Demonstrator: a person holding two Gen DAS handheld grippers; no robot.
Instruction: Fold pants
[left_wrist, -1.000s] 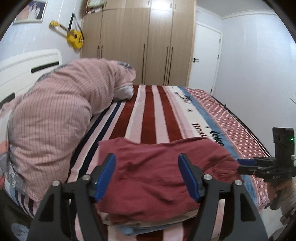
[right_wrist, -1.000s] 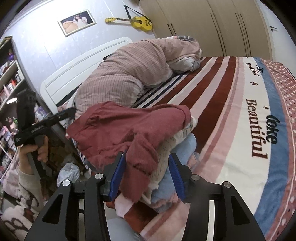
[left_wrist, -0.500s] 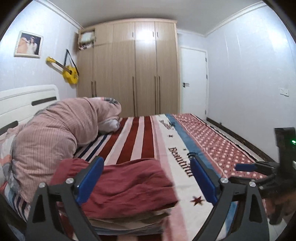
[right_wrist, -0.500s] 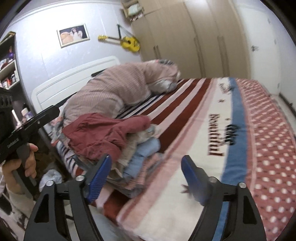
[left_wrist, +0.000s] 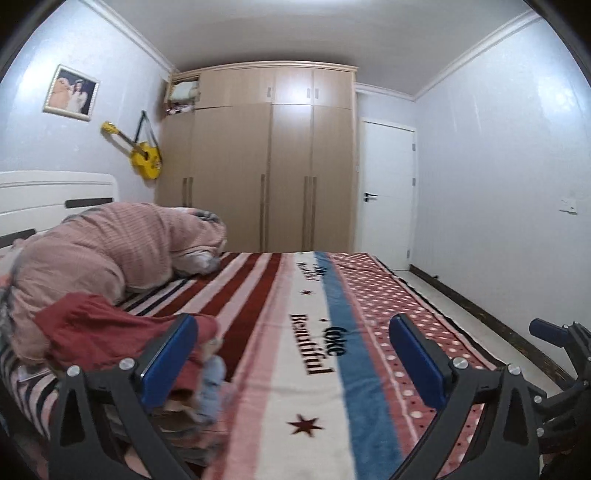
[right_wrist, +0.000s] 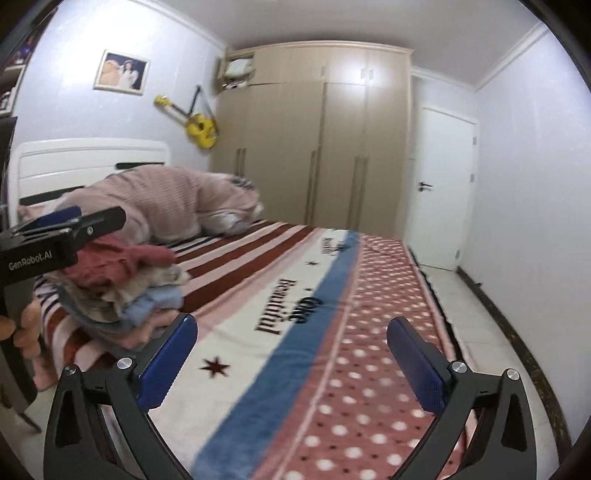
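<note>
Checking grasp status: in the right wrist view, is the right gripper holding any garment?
No. The right gripper is wide open over the blanket, with nothing between its fingers.

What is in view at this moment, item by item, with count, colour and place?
dark red folded pants: one, dark red, top of the clothes stack at the bed's left edge
stack of folded clothes: one stack, cream, light blue and pink layers, under the pants
striped fleece blanket: one, red, pink, white and blue with dots, covering the bed
pink striped duvet: one, pink, bunched by the headboard
white headboard: one, white, left wall
yellow toy guitar: one, yellow, hanging on the wall
framed photo: one, upper left wall
beige wardrobe: one, beige, far wall
white door: one, white, right of the wardrobe
left gripper: jaws open, blue pads, empty
right gripper: jaws open, blue pads, empty
</note>
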